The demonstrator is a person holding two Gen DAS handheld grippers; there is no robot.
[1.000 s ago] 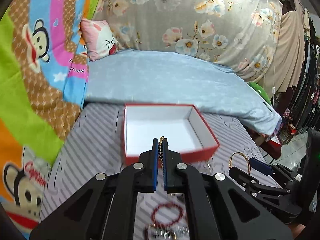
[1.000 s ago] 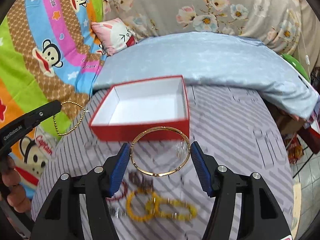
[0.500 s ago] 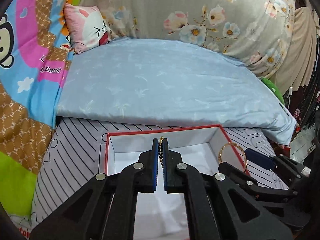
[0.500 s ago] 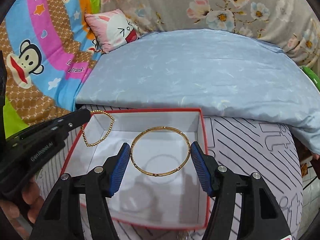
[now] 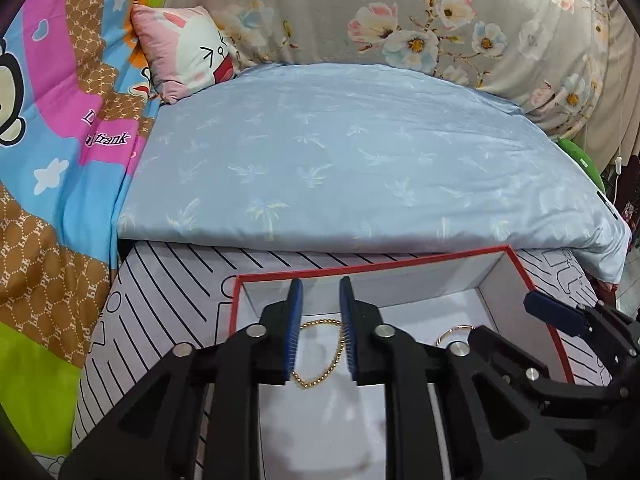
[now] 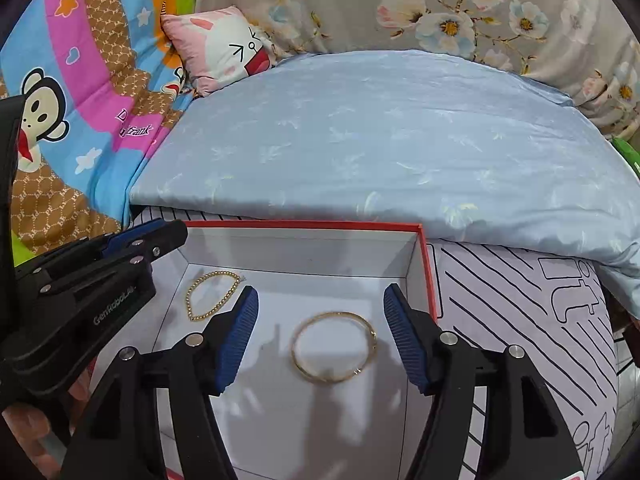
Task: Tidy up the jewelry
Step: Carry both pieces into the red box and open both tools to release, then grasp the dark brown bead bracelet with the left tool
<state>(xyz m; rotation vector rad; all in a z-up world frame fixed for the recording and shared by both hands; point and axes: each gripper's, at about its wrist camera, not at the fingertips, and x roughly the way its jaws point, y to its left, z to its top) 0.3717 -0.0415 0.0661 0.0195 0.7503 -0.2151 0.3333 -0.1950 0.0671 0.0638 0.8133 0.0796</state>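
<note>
Inside the red box (image 6: 425,268), on its white floor, lie both pieces of jewelry. My left claw (image 5: 320,330) hangs over the box's left part with its jaws opening; the gold bead chain (image 5: 322,354) shows in the gap between the blue pads (image 5: 293,332), lying loose on the floor below them, and neither pad presses on it. In the right wrist view the same bead chain (image 6: 212,295) rests as a small loop near the far left corner of the box, just beside the tip of my right claw's left finger.

My right claw (image 6: 320,336) is over the middle of the box, its jaws spread wide and opening a little more. The gold bangle (image 6: 334,347) lies flat on the floor between the two fingers, clear of both pads, nearer the right one. From the left wrist view only a small arc of the bangle (image 5: 454,330) peeks out behind my right claw's finger.

The box sits on a bed, on a pale sheet with black stripes (image 6: 520,292). Just beyond its far wall lies a light blue pillow (image 5: 340,168), and farther off a small pink and white cushion (image 6: 224,46). A bright cartoon blanket (image 5: 52,160) runs along the left side, and a grey floral cover (image 6: 440,12) fills the far end.
</note>
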